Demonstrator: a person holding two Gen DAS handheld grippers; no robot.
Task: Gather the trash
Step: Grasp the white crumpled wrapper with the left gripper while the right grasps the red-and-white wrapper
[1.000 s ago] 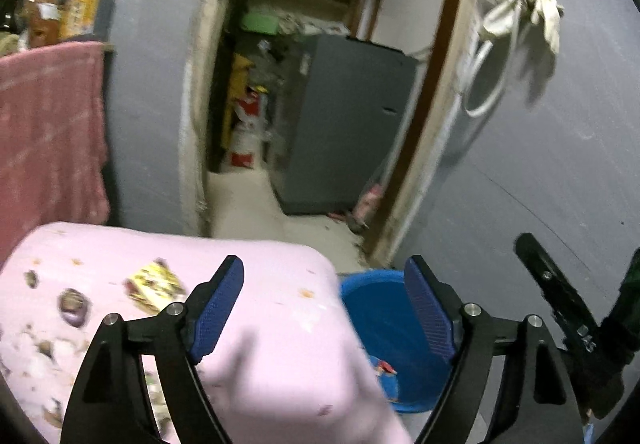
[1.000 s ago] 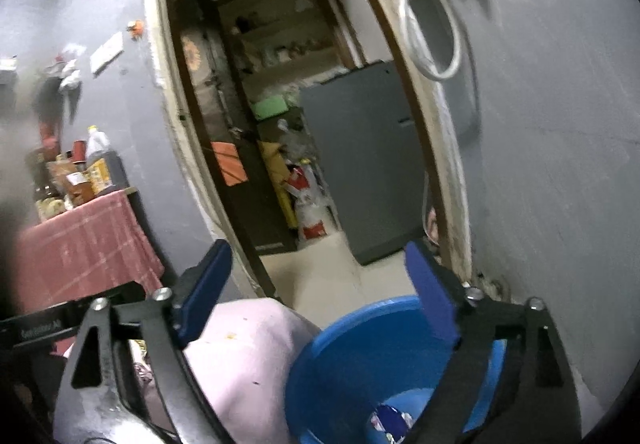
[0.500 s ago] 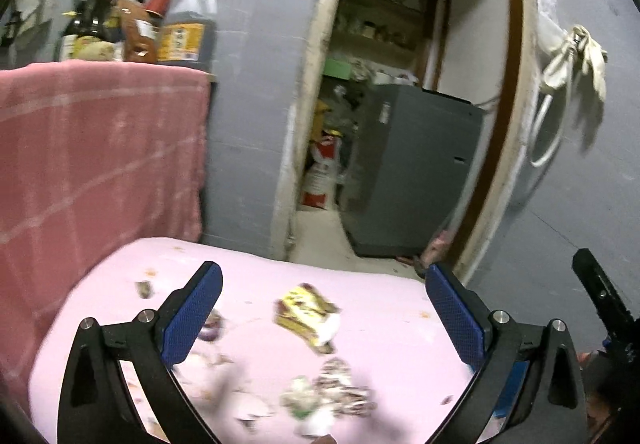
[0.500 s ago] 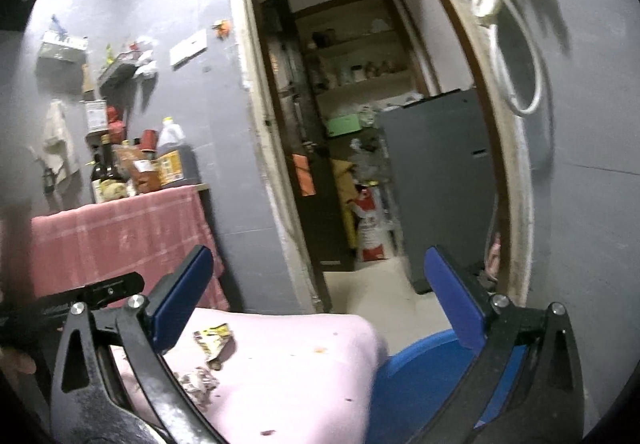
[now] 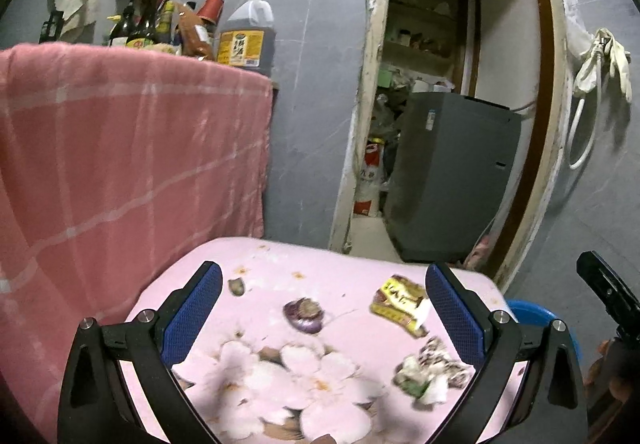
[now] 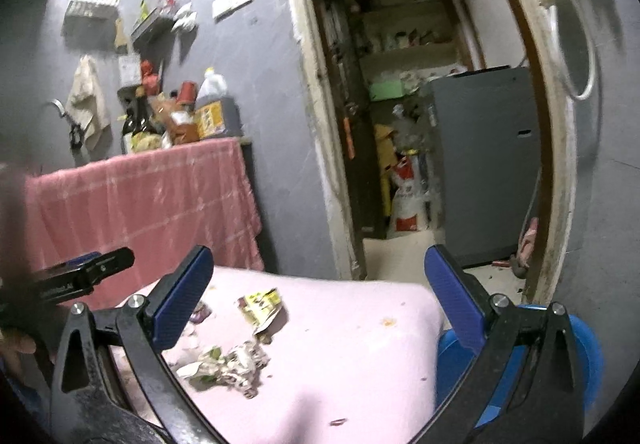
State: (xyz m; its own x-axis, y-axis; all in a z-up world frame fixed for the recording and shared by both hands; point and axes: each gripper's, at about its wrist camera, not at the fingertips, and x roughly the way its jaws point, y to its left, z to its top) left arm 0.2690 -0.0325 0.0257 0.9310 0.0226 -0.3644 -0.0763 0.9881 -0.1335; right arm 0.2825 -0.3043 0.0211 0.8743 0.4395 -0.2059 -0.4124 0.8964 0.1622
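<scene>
A pink flowered cloth (image 5: pixel 340 280) (image 6: pixel 360 324) covers a low table. On it lie a yellow snack wrapper (image 5: pixel 400 302) (image 6: pixel 262 306), a crumpled white-and-green wrapper (image 5: pixel 428 372) (image 6: pixel 224 362) and a purple peel scrap (image 5: pixel 304 314). My left gripper (image 5: pixel 324 308) hangs wide open over the cloth, nothing between its blue pads. My right gripper (image 6: pixel 320 294) is wide open too, above the cloth's right part, empty. A blue basin (image 6: pixel 584 348) (image 5: pixel 528 312) sits on the floor past the table's right edge.
A pink checked towel (image 5: pixel 120 164) drapes a stand at left, with bottles and a large oil jug (image 5: pixel 246 36) on top. A doorway behind opens on a grey cabinet (image 5: pixel 452 176) and sacks. A white hose and gloves (image 5: pixel 600 56) hang on the right wall.
Both views have swung left, from the blue basin toward the table with its litter. Both grippers' jaws have spread wider. The basin has slid to the right edge of view.
</scene>
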